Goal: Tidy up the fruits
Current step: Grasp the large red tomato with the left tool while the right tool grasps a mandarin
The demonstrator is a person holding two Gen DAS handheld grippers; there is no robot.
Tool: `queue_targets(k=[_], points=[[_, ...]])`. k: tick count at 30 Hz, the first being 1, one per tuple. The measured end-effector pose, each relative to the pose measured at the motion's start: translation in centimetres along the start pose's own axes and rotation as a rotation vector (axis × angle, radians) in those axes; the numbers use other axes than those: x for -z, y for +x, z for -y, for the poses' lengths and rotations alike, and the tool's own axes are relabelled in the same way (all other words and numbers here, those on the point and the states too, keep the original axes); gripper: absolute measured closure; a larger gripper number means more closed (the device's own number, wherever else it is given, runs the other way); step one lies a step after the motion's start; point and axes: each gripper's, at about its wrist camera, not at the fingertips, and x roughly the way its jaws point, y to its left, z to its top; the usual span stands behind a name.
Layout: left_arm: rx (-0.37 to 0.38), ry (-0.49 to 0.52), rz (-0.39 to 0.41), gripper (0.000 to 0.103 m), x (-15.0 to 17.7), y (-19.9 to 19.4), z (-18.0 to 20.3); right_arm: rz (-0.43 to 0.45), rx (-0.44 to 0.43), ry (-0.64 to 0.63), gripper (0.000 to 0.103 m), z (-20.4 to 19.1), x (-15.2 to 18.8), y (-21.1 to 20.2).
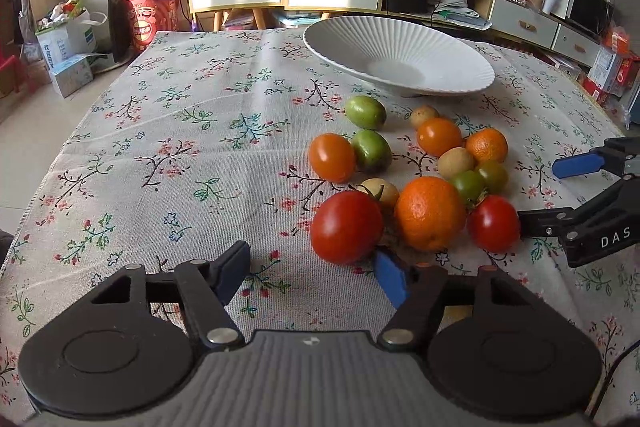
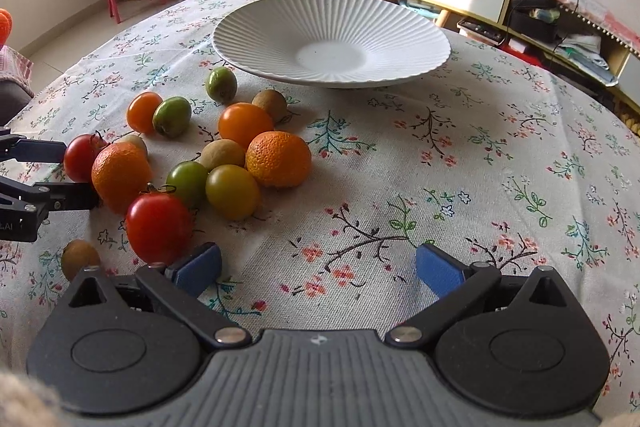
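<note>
A: Left wrist view: what has been sorted?
B: Nothing; the white plate [image 1: 400, 61] is bare, and the fruits [image 1: 428, 213] are clustered on the surface [image 1: 160, 147].
A: And the jaws?
B: Left gripper [image 1: 316, 273] half open, empty; right gripper [image 2: 318, 269] wide, empty.

- The left gripper [image 1: 312, 273] is pointed downward at a slant, low over the table; its jaws are held partly apart with nothing gripped between them.
- The right gripper [image 2: 318, 269] is angled downward likewise, its blue pads [image 2: 438, 269] spread wide with nothing between them.
</note>
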Motion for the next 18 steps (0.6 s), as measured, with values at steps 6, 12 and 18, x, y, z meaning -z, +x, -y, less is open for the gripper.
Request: queue_targets(k=[6,12,18], points=[[0.041,-0.013,0.019,0.066,-0.4,0.2,-0.1,0.008,-0.073,0.039,0.016,1.4,-1.2,-0.2],[0.083,-0.004,0.035,0.069,-0.6,0.7,0.2,0.025,-0.175,0.111,0.029,1.8,-2.1,-0.2],[0.100,-0.023,0.049,0.071,-0.8,1.0,-0.2,0.041,-0.238,0.188,0.047,2.3,-2.9,0.2]])
